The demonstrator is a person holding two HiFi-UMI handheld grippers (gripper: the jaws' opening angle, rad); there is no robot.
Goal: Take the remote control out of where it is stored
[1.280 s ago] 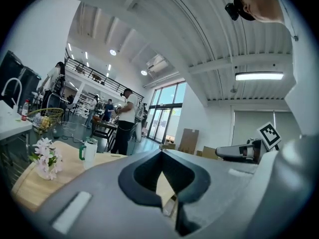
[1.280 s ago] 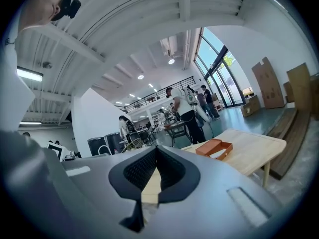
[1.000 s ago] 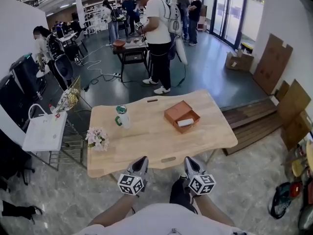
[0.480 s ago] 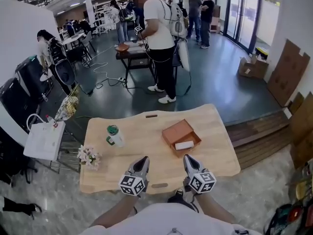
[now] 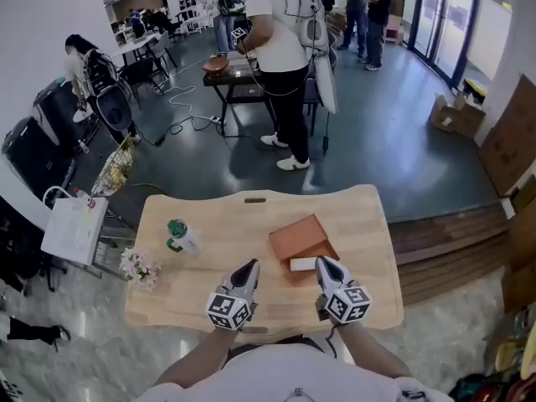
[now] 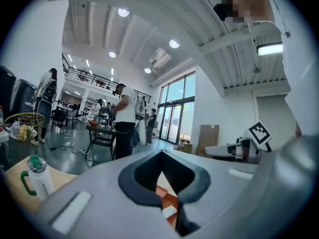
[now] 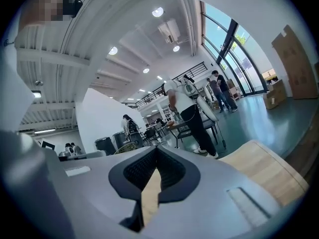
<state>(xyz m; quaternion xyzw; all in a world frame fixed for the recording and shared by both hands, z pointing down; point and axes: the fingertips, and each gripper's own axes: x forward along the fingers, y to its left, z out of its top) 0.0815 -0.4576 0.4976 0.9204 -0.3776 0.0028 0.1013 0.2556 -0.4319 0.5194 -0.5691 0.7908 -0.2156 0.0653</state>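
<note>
An open orange-brown box (image 5: 300, 239) lies on the wooden table (image 5: 209, 266), right of its middle. A white remote control (image 5: 302, 264) rests in the box's near compartment. My left gripper (image 5: 248, 266) hovers over the table's near part, just left of the box, with its jaws shut and empty. My right gripper (image 5: 322, 264) is at the box's near right corner, close beside the remote, also shut and empty. Through the left gripper (image 6: 160, 154) I glimpse the box (image 6: 168, 199) and remote (image 6: 169, 211). The right gripper (image 7: 157, 151) view shows only table wood (image 7: 264, 171).
A green-lidded bottle (image 5: 179, 234) and a small flower bunch (image 5: 136, 266) stand on the table's left side. A person (image 5: 282, 48) works at a dark table beyond. A white bag (image 5: 74, 227) sits on a rack at the left; wooden steps (image 5: 444, 241) lie to the right.
The view has closed in on the table. Both grippers have moved forward from the near edge up to the box, staying shut.
</note>
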